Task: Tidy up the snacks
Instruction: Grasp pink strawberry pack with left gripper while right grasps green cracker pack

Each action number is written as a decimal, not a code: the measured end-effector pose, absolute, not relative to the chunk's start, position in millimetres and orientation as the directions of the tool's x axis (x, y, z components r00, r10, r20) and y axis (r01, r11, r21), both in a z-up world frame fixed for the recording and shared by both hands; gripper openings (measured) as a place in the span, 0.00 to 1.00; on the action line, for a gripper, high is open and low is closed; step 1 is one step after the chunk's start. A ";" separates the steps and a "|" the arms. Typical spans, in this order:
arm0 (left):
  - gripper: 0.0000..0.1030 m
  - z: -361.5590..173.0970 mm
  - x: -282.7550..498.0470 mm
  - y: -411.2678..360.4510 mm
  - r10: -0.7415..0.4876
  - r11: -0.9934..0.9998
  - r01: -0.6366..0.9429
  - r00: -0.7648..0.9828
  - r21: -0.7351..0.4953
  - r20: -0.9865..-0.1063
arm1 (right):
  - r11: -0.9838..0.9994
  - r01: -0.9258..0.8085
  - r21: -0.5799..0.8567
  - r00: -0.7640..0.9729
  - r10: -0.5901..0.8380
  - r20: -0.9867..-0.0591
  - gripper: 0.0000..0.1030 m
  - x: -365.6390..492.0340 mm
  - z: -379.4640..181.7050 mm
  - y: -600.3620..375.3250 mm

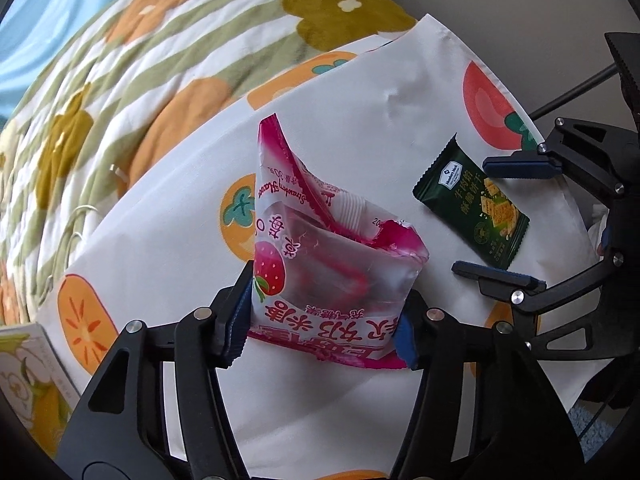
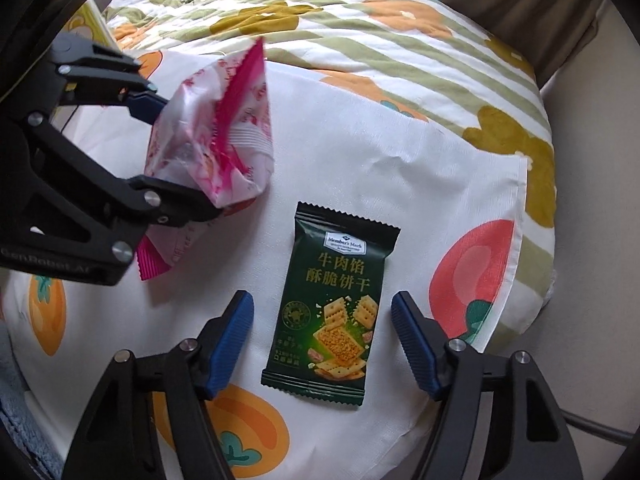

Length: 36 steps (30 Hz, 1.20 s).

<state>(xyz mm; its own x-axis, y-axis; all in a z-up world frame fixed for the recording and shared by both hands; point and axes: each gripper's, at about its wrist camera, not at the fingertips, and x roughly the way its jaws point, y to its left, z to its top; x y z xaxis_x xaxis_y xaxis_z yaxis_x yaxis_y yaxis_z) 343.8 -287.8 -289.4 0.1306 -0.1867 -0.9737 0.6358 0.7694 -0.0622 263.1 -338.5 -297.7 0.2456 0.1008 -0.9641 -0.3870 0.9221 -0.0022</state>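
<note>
A crumpled pink-and-white strawberry snack packet (image 1: 332,264) rests partly on the fruit-print cloth (image 1: 360,100). My left gripper (image 1: 326,308) is shut on its lower part, both blue pads pressing its sides. In the right wrist view the same packet (image 2: 224,136) sits pinched in that gripper (image 2: 188,156) at the left. A dark green cracker packet (image 2: 336,308) lies flat on the cloth. My right gripper (image 2: 322,304) straddles it from above, open, with a small gap between each pad and the packet's edges. The left wrist view shows the green packet (image 1: 476,204) at the right.
The white cloth (image 2: 400,168) lies over a soft quilt (image 1: 160,60) with green stripes and orange and mustard flowers. A yellow illustrated box (image 1: 24,380) stands at the cloth's left edge. Light blue fabric (image 1: 48,8) lies beyond the quilt. A grey cable (image 2: 592,424) runs at the lower right.
</note>
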 end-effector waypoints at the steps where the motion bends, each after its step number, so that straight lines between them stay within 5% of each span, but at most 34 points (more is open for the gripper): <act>1: 0.53 -288.5 342.3 -285.9 -0.184 0.776 0.627 0.130 -0.063 -0.974 | 0.926 -0.378 0.011 0.244 0.112 -0.963 0.61 263.3 -297.8 -340.1; 6: 0.52 -284.2 338.9 -272.9 -0.194 0.819 0.567 0.129 -0.088 -0.972 | 0.935 -0.354 0.028 0.253 0.125 -0.959 0.40 261.9 -295.7 -340.6; 23: 0.51 -202.5 315.0 -219.0 -0.203 0.906 0.418 0.283 -0.070 -0.938 | 0.966 -0.258 0.032 0.362 0.127 -0.923 0.40 246.7 -237.8 -333.9; 36: 0.51 -93.5 256.3 -96.5 -0.104 0.988 0.148 0.477 -0.037 -0.873 | 0.903 -0.417 0.106 0.450 0.307 -0.839 0.40 235.4 -143.0 -257.7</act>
<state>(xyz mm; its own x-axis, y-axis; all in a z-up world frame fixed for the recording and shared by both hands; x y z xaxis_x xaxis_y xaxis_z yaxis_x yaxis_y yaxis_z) 256.3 -96.5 -93.5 0.4767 -0.1044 -0.8729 0.1482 0.9883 -0.0373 235.4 -257.7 -143.0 0.4496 0.3068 -0.8389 -0.4172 0.9025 0.1065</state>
